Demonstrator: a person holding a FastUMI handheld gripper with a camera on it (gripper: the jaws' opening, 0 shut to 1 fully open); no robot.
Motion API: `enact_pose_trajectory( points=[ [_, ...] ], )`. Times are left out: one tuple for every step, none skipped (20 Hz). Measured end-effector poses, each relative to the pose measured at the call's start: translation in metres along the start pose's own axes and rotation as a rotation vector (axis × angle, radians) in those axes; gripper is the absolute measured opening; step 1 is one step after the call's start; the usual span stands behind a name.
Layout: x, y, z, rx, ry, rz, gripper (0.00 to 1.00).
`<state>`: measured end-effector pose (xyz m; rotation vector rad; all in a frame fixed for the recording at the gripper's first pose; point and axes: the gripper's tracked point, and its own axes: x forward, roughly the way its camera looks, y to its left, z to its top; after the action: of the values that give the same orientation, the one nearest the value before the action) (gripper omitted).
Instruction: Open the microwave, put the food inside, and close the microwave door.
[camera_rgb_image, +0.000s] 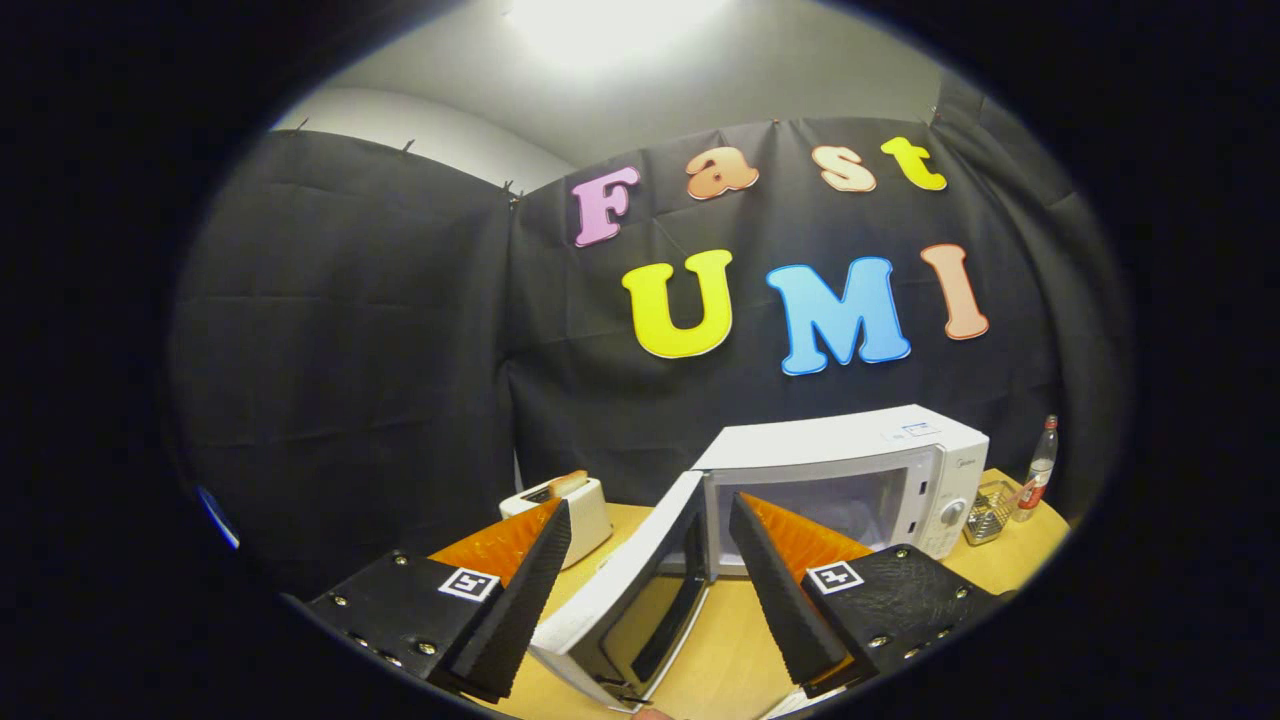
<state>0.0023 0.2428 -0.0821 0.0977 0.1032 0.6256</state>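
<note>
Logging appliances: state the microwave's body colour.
White; the microwave, door swung open between the open gripper fingers, shows best in the gripper view.

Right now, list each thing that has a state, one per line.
microwave: upright on the table, cavity looks empty.
microwave door: swung wide open, between the fingers.
toaster: bread sticking up from its slot.
bottle: upright, capped.
gripper: open, fingers either side of the door, holding nothing.

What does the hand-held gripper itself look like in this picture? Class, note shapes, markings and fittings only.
The gripper has two long, wedge-shaped fingers with finely ribbed inner faces. Each is mounted on a flat black plate fixed with small round metal bolts. Each plate carries a small square black-and-white marker tag. The fingers stand open.
</note>
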Motion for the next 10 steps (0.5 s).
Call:
enact_pose_trajectory(
  points=[
    [0.000, 0.012, -0.001, 0.002, 0.005, 0.022, 0.96],
    [0.000, 0.024, -0.003, 0.003, 0.010, 0.041, 0.96],
    [0.001, 0.036, -0.005, 0.003, 0.014, 0.064, 0.96],
    [0.000, 0.048, -0.007, 0.005, 0.020, 0.086, 0.96],
    [-0.002, 0.060, -0.011, 0.008, 0.025, 0.106, 0.96],
    [-0.003, 0.071, -0.015, 0.010, 0.031, 0.126, 0.96],
    [-0.004, 0.082, -0.020, 0.014, 0.040, 0.144, 0.96],
    [-0.005, 0.093, -0.026, 0.021, 0.050, 0.169, 0.96],
    [-0.005, 0.104, -0.030, 0.024, 0.060, 0.189, 0.96],
    [-0.007, 0.114, -0.035, 0.025, 0.067, 0.209, 0.96]
  ],
)
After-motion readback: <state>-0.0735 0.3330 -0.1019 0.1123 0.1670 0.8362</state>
